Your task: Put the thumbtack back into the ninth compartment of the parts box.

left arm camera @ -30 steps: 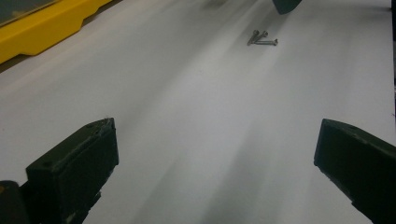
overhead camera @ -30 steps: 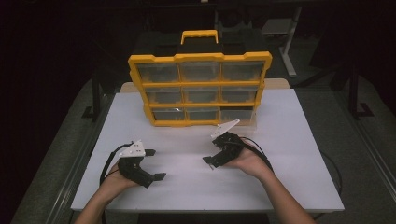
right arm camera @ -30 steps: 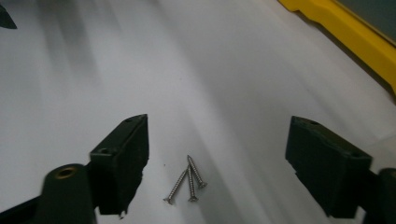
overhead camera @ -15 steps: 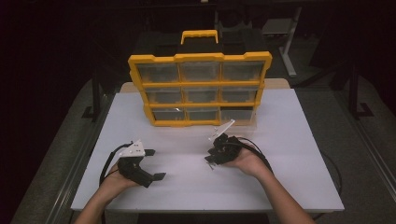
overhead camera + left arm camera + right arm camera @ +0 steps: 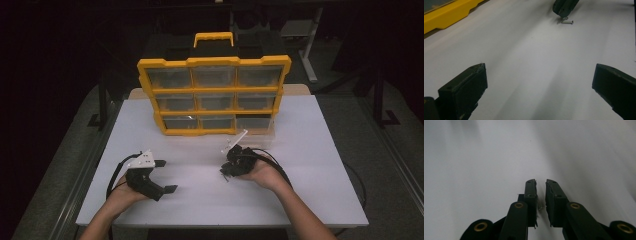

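Both tongs are sitting low over the white table [image 5: 310,150], one in each of the person's hands. On the right, the right gripper [image 5: 229,171] is pinching in: its jaws have just been closing, from wide a second ago to a thin slit now. The right gripper view is showing a small screw [image 5: 539,205] caught in that slit, lying against the inner face of one jaw; whether the other jaw is already pressing on it, I cannot tell. Seen from the left gripper view, the right gripper's tip is hovering right over two small screws [image 5: 565,22] lying crossed on the table, touching or nearly touching them. The right hand [image 5: 260,172] has barely shifted since a second ago, tipping slightly down toward the sheet.

On the left, the left gripper [image 5: 164,176] is resting released, jaws spread wide with bare table between them, just where it was a second ago, well apart from the screws.

At the far side, the yellow organiser [image 5: 215,95] is standing upright, its clear drawers facing the person, unchanged.
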Motion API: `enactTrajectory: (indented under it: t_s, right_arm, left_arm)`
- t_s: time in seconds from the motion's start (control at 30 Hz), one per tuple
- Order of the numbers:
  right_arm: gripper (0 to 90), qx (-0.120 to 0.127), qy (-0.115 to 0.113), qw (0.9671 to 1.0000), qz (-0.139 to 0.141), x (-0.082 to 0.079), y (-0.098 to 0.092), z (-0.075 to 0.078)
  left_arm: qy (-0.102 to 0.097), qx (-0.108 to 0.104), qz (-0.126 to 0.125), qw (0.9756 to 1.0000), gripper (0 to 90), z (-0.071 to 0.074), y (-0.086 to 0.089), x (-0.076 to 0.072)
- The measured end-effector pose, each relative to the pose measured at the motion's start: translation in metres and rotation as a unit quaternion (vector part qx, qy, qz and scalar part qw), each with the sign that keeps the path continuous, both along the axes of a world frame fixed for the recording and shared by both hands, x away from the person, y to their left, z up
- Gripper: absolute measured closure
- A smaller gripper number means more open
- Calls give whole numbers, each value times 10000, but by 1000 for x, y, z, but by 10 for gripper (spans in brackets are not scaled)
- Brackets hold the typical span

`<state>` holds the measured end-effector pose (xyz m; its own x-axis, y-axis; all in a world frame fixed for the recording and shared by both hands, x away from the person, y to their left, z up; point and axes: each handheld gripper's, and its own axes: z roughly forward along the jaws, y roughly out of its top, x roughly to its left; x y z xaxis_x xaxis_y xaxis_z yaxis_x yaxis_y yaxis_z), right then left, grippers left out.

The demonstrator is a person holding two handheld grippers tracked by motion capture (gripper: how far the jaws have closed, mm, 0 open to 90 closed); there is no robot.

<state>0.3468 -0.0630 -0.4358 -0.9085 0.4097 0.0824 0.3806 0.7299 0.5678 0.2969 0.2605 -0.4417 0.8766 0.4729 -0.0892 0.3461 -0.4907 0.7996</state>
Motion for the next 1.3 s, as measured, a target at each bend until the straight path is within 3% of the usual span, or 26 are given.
enactTrajectory:
  t_s: [1.3]
  right_arm:
    - [866,-261,-35,9997,18,0,3,-6]
  left_arm:
    - [-12,0,-15,10000,0,0,-1,0]
